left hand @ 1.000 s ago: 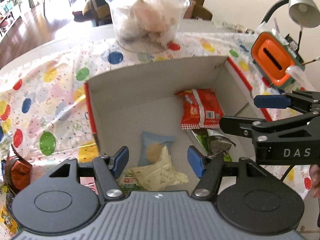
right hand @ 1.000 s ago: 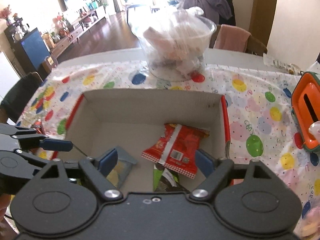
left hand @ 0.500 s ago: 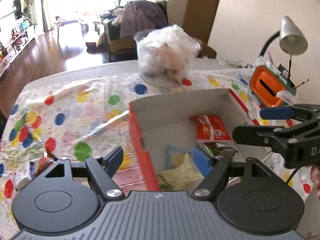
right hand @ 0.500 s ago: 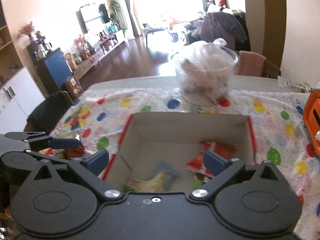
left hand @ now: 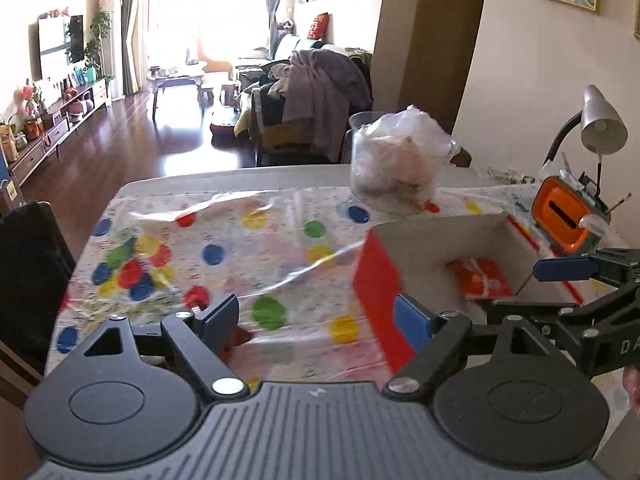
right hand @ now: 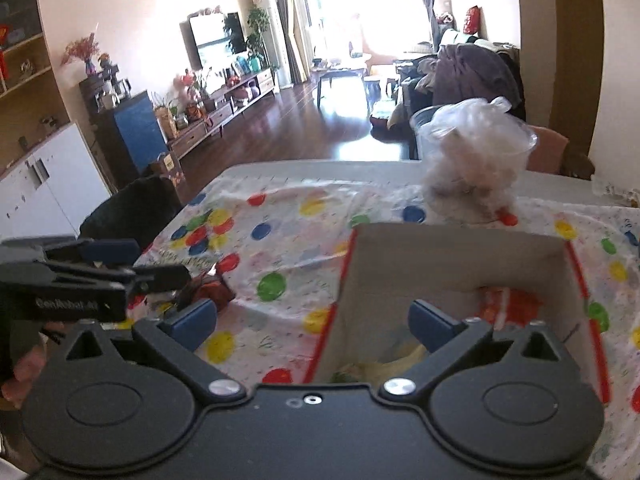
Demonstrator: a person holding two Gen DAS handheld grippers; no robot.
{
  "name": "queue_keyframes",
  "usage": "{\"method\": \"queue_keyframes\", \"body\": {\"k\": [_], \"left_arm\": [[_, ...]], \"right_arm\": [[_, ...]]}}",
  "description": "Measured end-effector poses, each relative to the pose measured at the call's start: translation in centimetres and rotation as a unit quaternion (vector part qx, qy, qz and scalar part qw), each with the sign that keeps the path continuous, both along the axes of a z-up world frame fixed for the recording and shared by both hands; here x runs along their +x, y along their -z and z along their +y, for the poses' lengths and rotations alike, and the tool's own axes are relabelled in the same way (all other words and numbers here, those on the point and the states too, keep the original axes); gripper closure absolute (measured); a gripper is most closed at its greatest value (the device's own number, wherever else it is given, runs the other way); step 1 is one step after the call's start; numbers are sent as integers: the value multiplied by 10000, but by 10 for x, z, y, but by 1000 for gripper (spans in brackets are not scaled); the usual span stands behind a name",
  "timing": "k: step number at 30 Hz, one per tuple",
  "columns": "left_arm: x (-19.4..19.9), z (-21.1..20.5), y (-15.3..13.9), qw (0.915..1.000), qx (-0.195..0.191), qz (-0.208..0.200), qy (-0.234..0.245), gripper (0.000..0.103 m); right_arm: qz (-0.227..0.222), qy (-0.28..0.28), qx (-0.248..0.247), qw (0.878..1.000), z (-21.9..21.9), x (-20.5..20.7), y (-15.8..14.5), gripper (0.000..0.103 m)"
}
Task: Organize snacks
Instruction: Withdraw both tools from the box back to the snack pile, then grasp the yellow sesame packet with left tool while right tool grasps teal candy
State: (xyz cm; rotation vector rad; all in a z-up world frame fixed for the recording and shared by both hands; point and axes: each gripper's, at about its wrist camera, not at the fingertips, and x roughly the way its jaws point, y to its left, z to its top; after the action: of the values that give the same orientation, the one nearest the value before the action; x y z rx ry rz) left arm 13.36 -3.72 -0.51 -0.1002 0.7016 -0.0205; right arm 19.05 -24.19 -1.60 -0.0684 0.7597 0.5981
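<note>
While both grippers' jaws stand apart, the left gripper (left hand: pixel 316 318) opening, empty, the snack box (right hand: pixel 456 264) sits beyond the right gripper (right hand: pixel 314 326).

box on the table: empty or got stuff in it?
Not empty. The open-topped box holds a red snack packet on its floor, and the right wrist view shows a pale yellowish wrapper near the front wall.

My left gripper (left hand: pixel 316 318) over bare spotted tablecloth (left hand: pixel 240 248), cardboard box (left hand: pixel 378 280) wall blocking right, clear tub (left hand: pixel 396 160) beyond, box top open to me.
</note>
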Motion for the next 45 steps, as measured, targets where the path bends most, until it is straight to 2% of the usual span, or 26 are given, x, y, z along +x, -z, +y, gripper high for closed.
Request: {"method": "queue_keyframes", "body": {"k": [4, 11, 15, 22, 27, 32, 36, 45], "left_arm": [[-11, 37, 8, 9998, 55, 148, 78, 18], [-27, 94, 28, 9978, 140, 408, 507, 18], [-34, 115, 45, 9957, 369, 546, 652, 18], [-33, 143, 79, 9911, 420, 945, 843, 18], [-28, 154, 101, 9864, 384, 1230, 1015, 18], [-25, 159, 118, 9821, 387, 1417, 1177, 18], [-23, 158, 129, 9777, 581, 1517, 1334, 18], [-18, 159, 143, 9737, 708, 1584, 1474, 18]], "right_arm": [[70, -60, -96, 9999, 29, -10, 11, 0], [275, -175, -195, 9993, 78, -21, 31, 0], [432, -198, -302, 9984, 102, -23, 47, 0], [634, -285, -576, 9959, 141, -24, 76, 4], [809, -356, -705, 9936, 169, -20, 97, 22], [962, -417, -788, 9914, 191, -18, 113, 34], [994, -506, -795, 9906, 204, -16, 120, 42], [1391, -456, -934, 9848, 219, -1, 143, 58]]}}
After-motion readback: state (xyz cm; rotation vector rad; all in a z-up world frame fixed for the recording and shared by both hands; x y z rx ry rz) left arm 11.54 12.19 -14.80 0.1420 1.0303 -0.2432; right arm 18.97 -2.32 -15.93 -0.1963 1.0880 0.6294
